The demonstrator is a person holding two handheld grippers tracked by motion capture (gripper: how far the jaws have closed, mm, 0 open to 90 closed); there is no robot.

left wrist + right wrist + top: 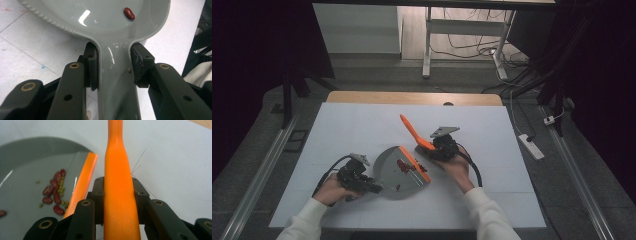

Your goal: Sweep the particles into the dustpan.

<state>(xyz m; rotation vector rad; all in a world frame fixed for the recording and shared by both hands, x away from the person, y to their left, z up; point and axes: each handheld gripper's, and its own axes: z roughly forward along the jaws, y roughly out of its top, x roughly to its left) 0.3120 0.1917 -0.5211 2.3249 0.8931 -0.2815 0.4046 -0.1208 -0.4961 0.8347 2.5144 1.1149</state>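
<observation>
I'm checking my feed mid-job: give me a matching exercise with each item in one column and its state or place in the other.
Items:
1. left gripper
2. right gripper
3. red beans
4. dustpan's orange edge

States:
A. lying in the grey pan
B. shut on the orange brush handle
C. resting on the white table
D. shut on the grey dustpan handle

Pairs: 1-D, 2-B, 3-A, 4-C
</observation>
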